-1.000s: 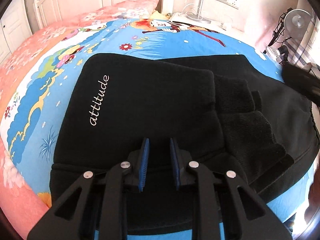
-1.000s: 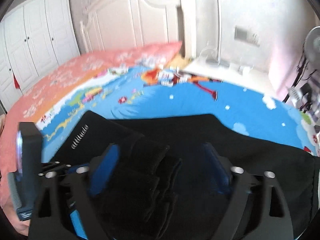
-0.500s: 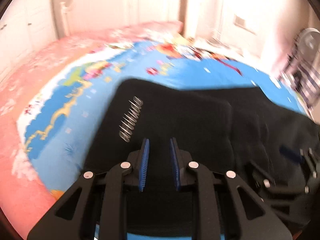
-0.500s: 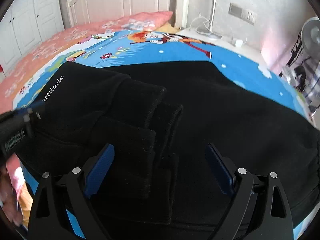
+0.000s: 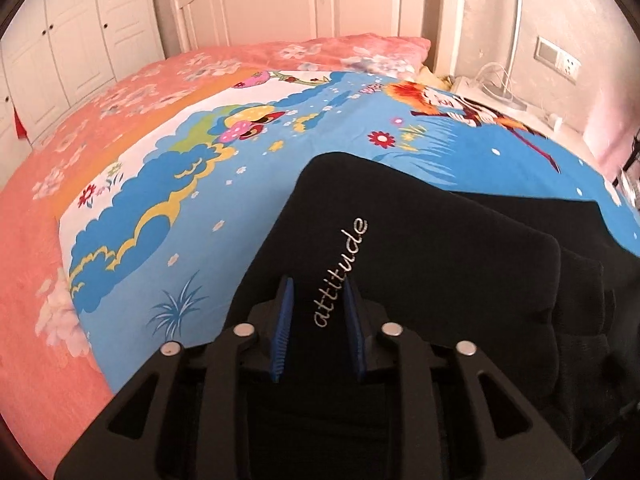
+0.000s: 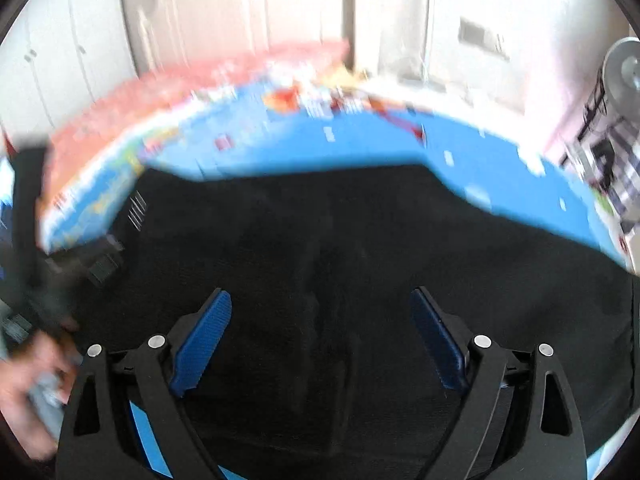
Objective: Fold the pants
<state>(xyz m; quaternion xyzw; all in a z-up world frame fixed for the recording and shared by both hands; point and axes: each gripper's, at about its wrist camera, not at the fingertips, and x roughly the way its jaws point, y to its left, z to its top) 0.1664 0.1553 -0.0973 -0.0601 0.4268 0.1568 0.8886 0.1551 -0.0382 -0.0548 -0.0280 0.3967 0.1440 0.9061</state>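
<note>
Black pants point(image 5: 432, 248) with white "attitude" lettering point(image 5: 340, 272) lie folded on a cartoon bedsheet point(image 5: 248, 184). My left gripper point(image 5: 318, 304) hovers over the pants' left part, blue pads a narrow gap apart with nothing between them. In the blurred right wrist view the pants point(image 6: 320, 232) fill the middle. My right gripper point(image 6: 320, 320) is wide open above them, empty. The left gripper and the hand holding it point(image 6: 36, 372) show at the left edge there.
A pink floral bedspread point(image 5: 80, 128) covers the bed's left and far side. White wardrobes point(image 5: 60, 40) and a headboard stand behind. A nightstand with cables point(image 5: 500, 92) is at the far right. A fan point(image 6: 624, 68) stands at the right.
My left gripper has shifted left, so the lettering now sits between its pads. My right gripper has pulled back and tilted up, still wide open. The pants lie as before.
</note>
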